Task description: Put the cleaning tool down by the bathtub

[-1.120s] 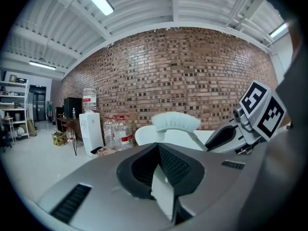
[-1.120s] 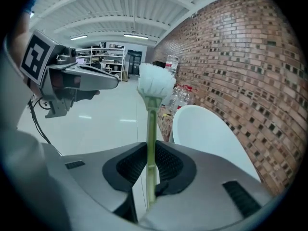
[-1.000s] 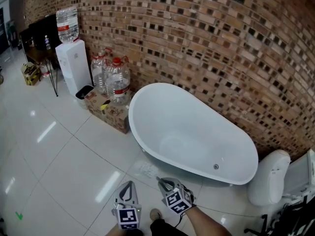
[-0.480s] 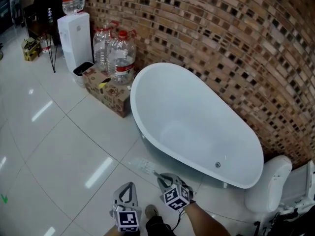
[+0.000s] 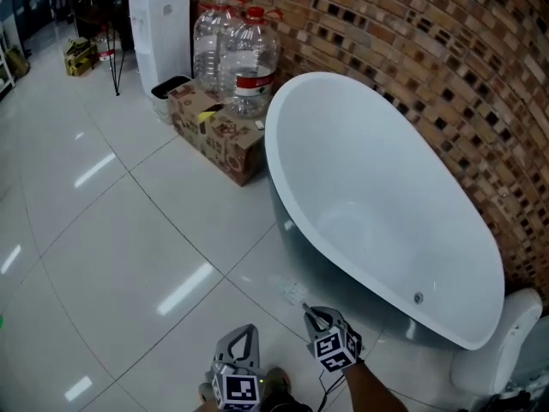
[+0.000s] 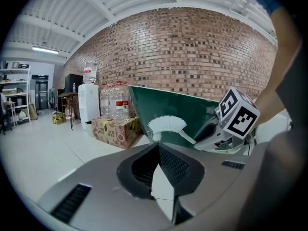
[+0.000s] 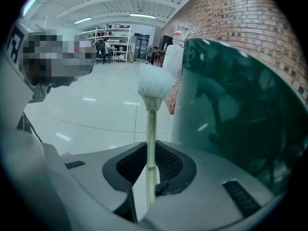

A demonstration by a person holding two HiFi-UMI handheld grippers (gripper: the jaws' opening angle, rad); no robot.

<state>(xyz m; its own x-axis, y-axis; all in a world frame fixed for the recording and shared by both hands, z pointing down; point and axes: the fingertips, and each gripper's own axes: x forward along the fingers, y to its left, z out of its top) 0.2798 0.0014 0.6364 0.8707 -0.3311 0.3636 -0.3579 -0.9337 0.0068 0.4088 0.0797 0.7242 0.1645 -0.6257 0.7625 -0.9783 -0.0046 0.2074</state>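
One: Which containers show, and what is in them?
Other: A white bathtub (image 5: 386, 196) stands along the brick wall (image 5: 412, 41). Its inside shows only a drain hole (image 5: 419, 298) near the close end. Large clear water bottles (image 5: 249, 58) stand at the far edge of a cardboard box (image 5: 219, 131), beside a white water dispenser (image 5: 160, 24).
One: Any writing?
Other: Red labels on the bottles and red print on the box, too small to read.
One: And the cleaning tool?
Other: It is a white-bristled brush (image 7: 152, 124). The right gripper (image 5: 314, 318) is clamped on its pale handle, above the floor (image 5: 129, 230) just beside the bathtub's outer wall. The left gripper (image 5: 244, 337) is alongside, jaws pressed together with nothing between them.
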